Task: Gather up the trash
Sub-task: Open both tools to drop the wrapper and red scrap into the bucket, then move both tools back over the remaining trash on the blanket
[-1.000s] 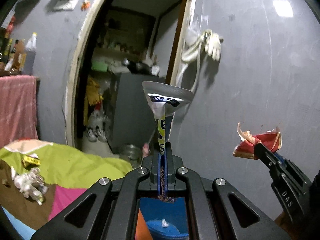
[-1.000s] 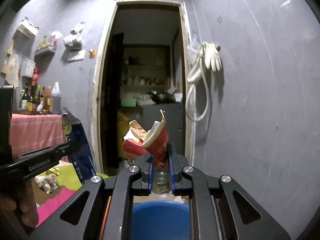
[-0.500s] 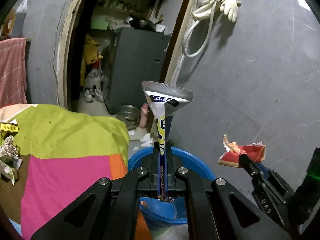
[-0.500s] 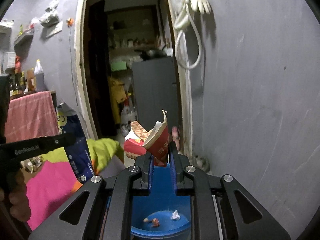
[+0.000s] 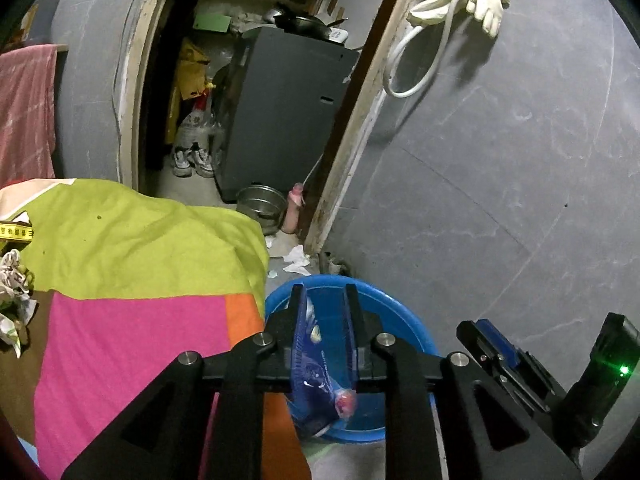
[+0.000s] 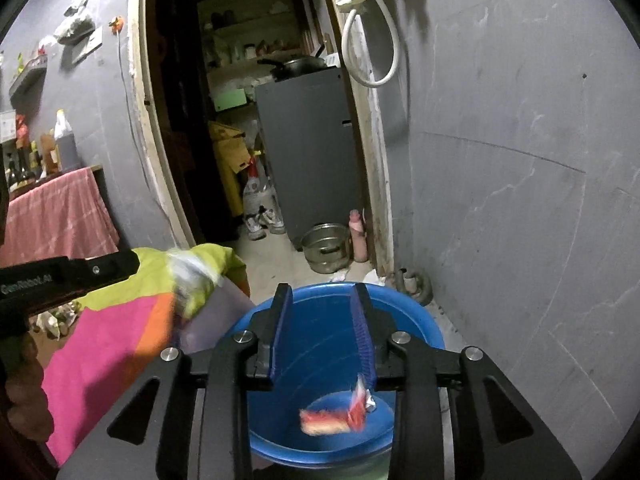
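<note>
A blue basin (image 5: 394,314) stands on the floor below both grippers. In the left wrist view my left gripper (image 5: 324,292) hangs over it with its jaws opening. The blue snack wrapper (image 5: 316,380) slips down between them, loose against the left pad. From the right wrist view that wrapper (image 6: 192,284) is a blur just off the left gripper (image 6: 76,272). My right gripper (image 6: 322,292) is opening too, nothing between its fingers. The red wrapper (image 6: 332,420) is blurred inside the basin (image 6: 420,328), under the right finger.
A cloth in green, pink and orange (image 5: 132,280) covers the surface left of the basin, with crumpled trash (image 5: 12,300) at its far left. A metal pot (image 5: 258,204) and a grey cabinet (image 5: 280,112) stand in the doorway. The grey wall (image 5: 500,180) is close on the right.
Both grippers sank toward the basin and opened. The blue wrapper dropped from upright in the left jaws. The red wrapper left the right jaws and fell into the basin.
</note>
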### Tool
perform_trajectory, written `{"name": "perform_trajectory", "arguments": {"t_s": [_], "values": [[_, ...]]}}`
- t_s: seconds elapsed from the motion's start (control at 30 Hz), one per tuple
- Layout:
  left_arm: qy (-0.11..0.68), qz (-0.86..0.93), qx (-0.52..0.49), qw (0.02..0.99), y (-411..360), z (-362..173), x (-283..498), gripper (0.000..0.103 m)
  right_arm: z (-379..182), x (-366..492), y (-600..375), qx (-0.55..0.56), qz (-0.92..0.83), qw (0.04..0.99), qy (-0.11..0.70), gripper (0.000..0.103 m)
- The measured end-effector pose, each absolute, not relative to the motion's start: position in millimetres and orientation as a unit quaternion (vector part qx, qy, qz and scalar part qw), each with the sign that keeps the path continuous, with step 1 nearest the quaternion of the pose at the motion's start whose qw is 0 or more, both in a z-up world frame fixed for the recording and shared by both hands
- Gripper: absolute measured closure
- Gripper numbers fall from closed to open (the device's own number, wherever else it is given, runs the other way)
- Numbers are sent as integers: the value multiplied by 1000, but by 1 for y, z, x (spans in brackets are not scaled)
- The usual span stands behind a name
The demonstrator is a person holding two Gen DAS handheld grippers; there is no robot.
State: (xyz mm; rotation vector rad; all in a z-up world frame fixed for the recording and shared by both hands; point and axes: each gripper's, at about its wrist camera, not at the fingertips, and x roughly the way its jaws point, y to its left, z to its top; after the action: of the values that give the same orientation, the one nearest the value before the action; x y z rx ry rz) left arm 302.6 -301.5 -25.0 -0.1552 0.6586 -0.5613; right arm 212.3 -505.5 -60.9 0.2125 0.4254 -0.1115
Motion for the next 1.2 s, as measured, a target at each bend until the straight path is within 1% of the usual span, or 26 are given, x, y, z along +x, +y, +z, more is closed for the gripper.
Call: {"name": "perform_trajectory", "arguments": {"t_s": [0.1, 0.13, 0.17, 0.2, 0.23, 0.27, 0.3, 0.37, 0.4, 0.47, 0.53, 0.6, 0.63, 0.67, 0.7, 0.73, 0.77, 0.93, 0.97, 1.03, 1.2], "values": [[311, -274, -79, 907, -296, -17, 298, 87, -55, 207, -504, 106, -53, 972, 202, 74], [306, -275, -80, 908, -293, -14, 296, 84, -53, 207, -502, 104, -53, 973, 199, 72], [300, -275, -82, 910, -289, -11, 293, 80, -49, 203, -500, 103, -52, 975, 192, 68], [291, -275, -85, 912, -286, -7, 290, 78, -45, 198, -498, 100, -50, 977, 183, 65], [284, -275, -87, 914, -283, -4, 287, 77, -39, 194, -495, 96, -49, 979, 171, 57], [273, -273, -89, 918, -278, 2, 283, 76, -33, 190, -492, 91, -49, 982, 160, 53], [265, -272, -90, 921, -274, 6, 280, 75, -25, 185, -488, 85, -49, 984, 148, 52], [244, -268, -98, 927, -261, 18, 271, 64, -11, 178, -480, 76, -48, 988, 128, 48], [234, -265, -103, 930, -254, 24, 268, 61, -3, 174, -476, 72, -46, 990, 116, 46], [213, -256, -109, 936, -240, 34, 260, 51, 11, 166, -468, 68, -42, 993, 92, 27], [194, -246, -110, 943, -226, 45, 253, 45, 25, 159, -459, 65, -35, 995, 70, 24], [177, -235, -108, 950, -208, 56, 245, 37, 39, 153, -449, 62, -28, 996, 54, 21], [168, -230, -109, 952, -200, 60, 241, 28, 44, 152, -445, 62, -26, 997, 49, 17], [158, -225, -110, 955, -191, 64, 236, 24, 50, 150, -439, 62, -22, 997, 40, 13], [150, -219, -111, 958, -182, 68, 233, 23, 55, 147, -433, 62, -18, 997, 31, 10], [143, -213, -110, 960, -173, 70, 231, 20, 60, 146, -427, 61, -15, 998, 26, 3], [138, -207, -109, 962, -165, 73, 227, 18, 63, 145, -422, 60, -12, 998, 20, 0], [116, -185, -97, 971, -128, 82, 210, 16, 76, 143, -390, 52, 7, 999, 5, 0], [112, -179, -94, 973, -118, 83, 206, 11, 77, 143, -385, 52, 10, 999, 2, 0], [103, -169, -97, 975, -103, 82, 201, 6, 81, 143, -373, 52, 19, 998, -4, 0], [87, -140, -95, 982, -62, 84, 189, 5, 84, 147, -336, 50, 47, 998, -16, 0]]}}
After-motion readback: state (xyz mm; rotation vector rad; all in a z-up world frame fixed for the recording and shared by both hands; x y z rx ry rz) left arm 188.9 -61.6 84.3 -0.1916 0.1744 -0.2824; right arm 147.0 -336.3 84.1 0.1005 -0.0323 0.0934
